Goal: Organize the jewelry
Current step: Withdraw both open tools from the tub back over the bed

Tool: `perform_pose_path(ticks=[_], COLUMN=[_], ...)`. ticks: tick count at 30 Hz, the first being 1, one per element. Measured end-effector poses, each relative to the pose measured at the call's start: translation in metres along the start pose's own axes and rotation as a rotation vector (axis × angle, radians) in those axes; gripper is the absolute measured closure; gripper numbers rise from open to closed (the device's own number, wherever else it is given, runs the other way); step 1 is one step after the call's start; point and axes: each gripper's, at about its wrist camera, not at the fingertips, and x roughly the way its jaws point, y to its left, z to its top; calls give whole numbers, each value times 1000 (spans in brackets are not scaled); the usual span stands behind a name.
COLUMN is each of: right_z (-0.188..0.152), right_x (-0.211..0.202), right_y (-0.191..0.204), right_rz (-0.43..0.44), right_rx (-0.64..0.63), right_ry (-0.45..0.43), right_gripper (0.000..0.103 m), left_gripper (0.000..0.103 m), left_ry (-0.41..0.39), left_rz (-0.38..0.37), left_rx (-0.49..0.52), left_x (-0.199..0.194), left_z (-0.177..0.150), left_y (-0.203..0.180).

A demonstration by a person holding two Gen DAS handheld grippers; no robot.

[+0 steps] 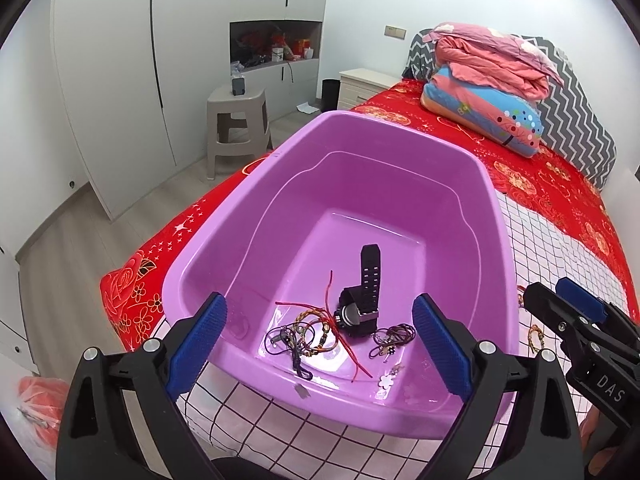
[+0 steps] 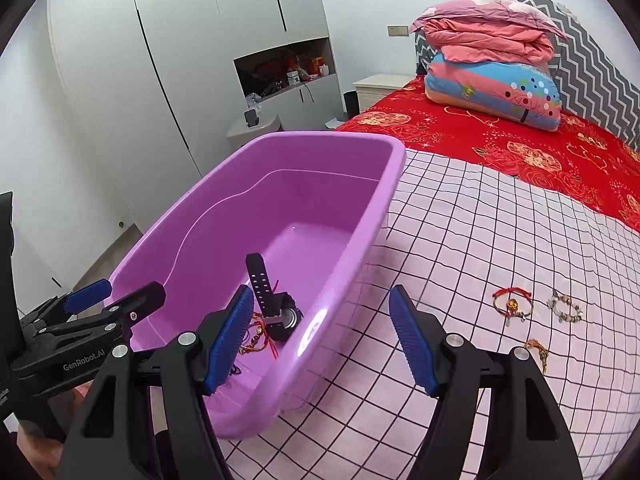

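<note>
A bed (image 2: 560,152) covered in a red floral sheet (image 1: 540,184) carries a white black-gridded cloth (image 2: 480,240) over its near half. On that cloth, at about 10 o'clock in the right wrist view, rests a purple plastic tub (image 2: 376,216). Loose on the grid at 3 o'clock lie a red cord bracelet (image 2: 512,305), a pale beaded bracelet (image 2: 565,307) just beside it, and a gold-toned piece (image 2: 537,350) nearer the camera. At 1 o'clock, folded pink and blue quilts (image 2: 492,80) are stacked against a grey zigzag headboard (image 2: 592,64).
</note>
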Motion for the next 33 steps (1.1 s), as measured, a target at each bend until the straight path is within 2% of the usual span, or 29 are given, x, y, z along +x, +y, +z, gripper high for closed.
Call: perform_pose_path(ticks=[23,29,33], right_z=[-57,-85,-114], right_x=[-50,-62,-68], right_y=[-52,-74,-95], right_rz=[-2,-13,-22], right_rx=[104,152,186], right_ry=[-14,-4,16], right_gripper=[36,36,36], left_gripper=[7,6,6], left_ry=[-11,-11,-8], left_rz=[-32,-68,-94], left_rx=[78,91,134], left_x=[-34,-42,-47], left_z=[-29,-44,-56], left_y=[-57,-76,-96])
